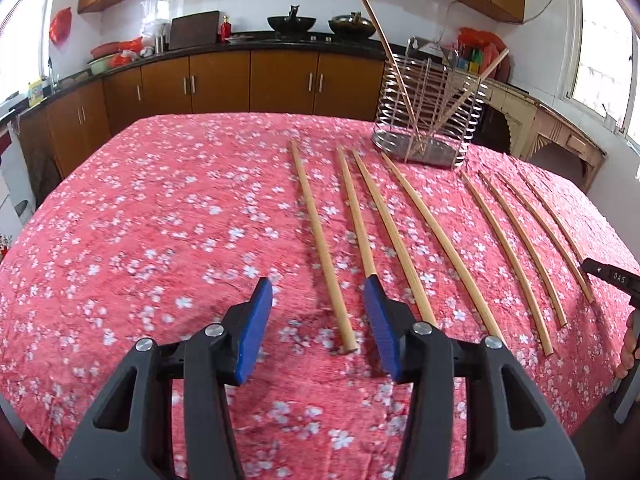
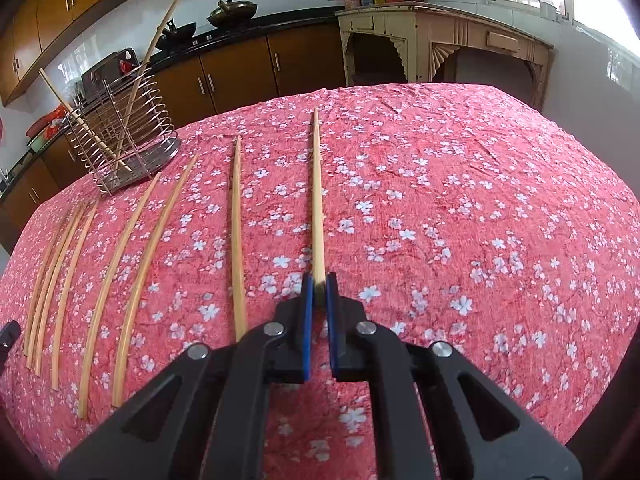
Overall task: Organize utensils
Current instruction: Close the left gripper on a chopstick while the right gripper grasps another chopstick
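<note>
The right gripper point(image 2: 319, 285) has its jaws clamped on the near end of the rightmost chopstick point(image 2: 317, 200), which lies flat on the table point(image 2: 480, 200) pointing away, while the wire holder point(image 2: 120, 136) with two sticks already in it stands well off to the far left. The left gripper point(image 1: 318, 312) hovers with jaws open astride the near end of the leftmost chopstick point(image 1: 320, 240) without pressing on it. For a clean lift, I would raise the gripped end first, keep the stick from swinging, and tip it point-down over the holder.
</note>
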Action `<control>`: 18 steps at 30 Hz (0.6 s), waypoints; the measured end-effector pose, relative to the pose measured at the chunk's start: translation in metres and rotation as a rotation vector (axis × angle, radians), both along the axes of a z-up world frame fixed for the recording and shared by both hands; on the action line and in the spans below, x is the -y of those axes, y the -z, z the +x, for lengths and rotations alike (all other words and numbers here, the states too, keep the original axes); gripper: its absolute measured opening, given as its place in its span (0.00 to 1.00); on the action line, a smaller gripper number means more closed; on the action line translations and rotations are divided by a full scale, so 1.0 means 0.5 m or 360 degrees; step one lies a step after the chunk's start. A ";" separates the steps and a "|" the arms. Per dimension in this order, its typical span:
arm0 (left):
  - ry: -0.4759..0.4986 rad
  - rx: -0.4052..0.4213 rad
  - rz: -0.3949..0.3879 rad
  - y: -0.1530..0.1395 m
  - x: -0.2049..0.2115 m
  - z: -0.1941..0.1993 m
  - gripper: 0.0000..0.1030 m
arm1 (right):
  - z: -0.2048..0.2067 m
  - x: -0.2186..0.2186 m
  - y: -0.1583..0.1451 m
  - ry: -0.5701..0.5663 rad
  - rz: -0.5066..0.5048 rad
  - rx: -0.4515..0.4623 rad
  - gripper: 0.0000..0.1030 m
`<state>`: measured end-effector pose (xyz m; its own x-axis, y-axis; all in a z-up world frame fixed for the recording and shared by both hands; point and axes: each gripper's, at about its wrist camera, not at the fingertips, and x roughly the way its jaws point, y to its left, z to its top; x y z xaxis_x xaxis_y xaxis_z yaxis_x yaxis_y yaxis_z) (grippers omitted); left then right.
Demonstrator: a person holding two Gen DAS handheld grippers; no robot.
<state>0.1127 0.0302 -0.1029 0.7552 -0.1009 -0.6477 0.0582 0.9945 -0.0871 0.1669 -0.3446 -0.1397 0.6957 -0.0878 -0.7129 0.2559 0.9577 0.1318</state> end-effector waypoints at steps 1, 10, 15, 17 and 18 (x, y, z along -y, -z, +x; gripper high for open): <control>-0.0002 -0.0017 -0.0002 0.004 0.002 0.002 0.44 | -0.002 -0.001 0.001 0.0000 0.0001 0.0000 0.07; -0.0011 -0.0075 0.0015 0.011 0.014 0.008 0.33 | 0.000 -0.004 0.001 -0.0007 0.0005 -0.0001 0.07; -0.0053 -0.0096 0.0038 0.010 0.008 0.014 0.18 | 0.001 -0.006 0.000 -0.0005 0.0009 0.0000 0.07; -0.0063 -0.0109 0.0000 0.009 -0.001 0.015 0.18 | 0.001 -0.005 0.001 -0.0007 0.0015 0.0005 0.07; -0.0066 -0.0111 -0.0011 0.009 -0.002 0.014 0.18 | 0.001 -0.004 0.001 -0.0008 0.0015 0.0006 0.07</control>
<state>0.1200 0.0313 -0.1076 0.7119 -0.0749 -0.6982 0.0104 0.9953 -0.0962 0.1674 -0.3423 -0.1402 0.6989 -0.0776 -0.7110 0.2506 0.9576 0.1418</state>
